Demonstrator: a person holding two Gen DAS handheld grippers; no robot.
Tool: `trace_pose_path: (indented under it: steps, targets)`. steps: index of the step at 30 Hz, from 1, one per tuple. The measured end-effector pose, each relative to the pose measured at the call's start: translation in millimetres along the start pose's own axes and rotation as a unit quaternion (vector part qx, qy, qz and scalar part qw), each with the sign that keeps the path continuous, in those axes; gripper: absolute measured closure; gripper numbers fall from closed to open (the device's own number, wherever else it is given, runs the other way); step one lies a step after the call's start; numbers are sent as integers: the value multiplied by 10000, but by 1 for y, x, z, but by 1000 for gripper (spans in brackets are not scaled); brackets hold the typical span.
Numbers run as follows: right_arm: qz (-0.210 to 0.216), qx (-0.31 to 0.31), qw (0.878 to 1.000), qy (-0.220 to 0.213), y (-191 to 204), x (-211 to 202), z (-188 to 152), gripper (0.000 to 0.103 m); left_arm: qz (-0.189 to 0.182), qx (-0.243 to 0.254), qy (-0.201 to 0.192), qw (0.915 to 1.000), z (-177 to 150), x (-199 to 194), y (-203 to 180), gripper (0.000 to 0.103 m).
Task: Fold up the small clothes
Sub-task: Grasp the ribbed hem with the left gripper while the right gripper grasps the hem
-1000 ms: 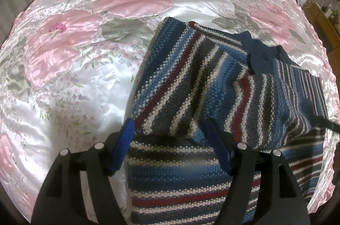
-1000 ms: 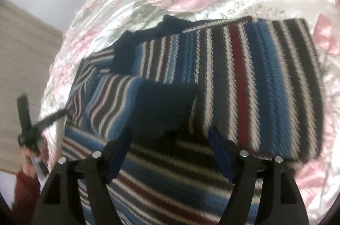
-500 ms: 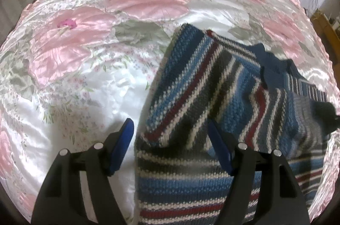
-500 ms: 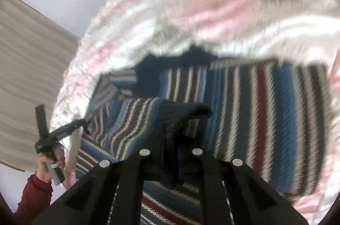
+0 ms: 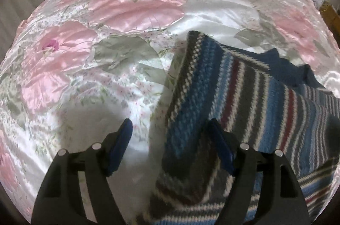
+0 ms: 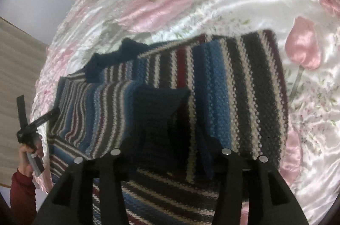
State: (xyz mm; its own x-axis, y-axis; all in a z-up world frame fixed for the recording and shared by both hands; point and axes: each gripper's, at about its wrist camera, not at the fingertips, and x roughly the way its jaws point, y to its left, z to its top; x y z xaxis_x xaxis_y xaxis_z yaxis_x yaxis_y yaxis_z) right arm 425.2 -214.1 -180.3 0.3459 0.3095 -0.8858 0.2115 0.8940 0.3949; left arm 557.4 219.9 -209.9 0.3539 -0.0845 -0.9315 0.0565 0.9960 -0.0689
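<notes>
Sweater (image 5: 244, 93), striped and knitted, lying partly folded on a pink floral satin bedspread (image 5: 106, 33).

Left wrist view: the left gripper (image 5: 170, 133) hangs over the sweater's left edge, jaws apart, nothing between them. Right wrist view: the right gripper (image 6: 170, 152) stands over the sweater's folded sleeve with its dark blue cuff (image 6: 157, 101), jaws apart; far left, a hand (image 6: 27, 152) in a red sleeve (image 6: 22, 197) holds the other gripper.

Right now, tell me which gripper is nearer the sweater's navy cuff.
Right. The right gripper is open directly at the navy cuff. The left gripper sits at the sweater's opposite edge.
</notes>
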Motion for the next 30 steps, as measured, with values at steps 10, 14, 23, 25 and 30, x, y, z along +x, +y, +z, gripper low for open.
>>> trace_pose_path:
  steps: [10, 14, 23, 25, 30]
  targets:
    - [455, -409, 9971, -454, 21, 0, 12, 96, -299, 34, -99, 9995, 7, 3, -17, 86]
    - [271, -402, 9970, -595, 17, 3, 12, 96, -204, -204, -524, 9982, 1, -6, -8, 88]
    - [98, -98, 9997, -185, 4, 10, 4, 62, -79, 114, -348, 9993, -9, -14, -12, 69]
    - [74, -62, 9999, -81, 2, 3, -3, 59, -253, 20, -266, 9993, -17, -22, -6, 53]
    - [202, -31, 9995, 235, 3, 7, -18, 71, -287, 57, 64, 9996, -44, -19, -8, 48]
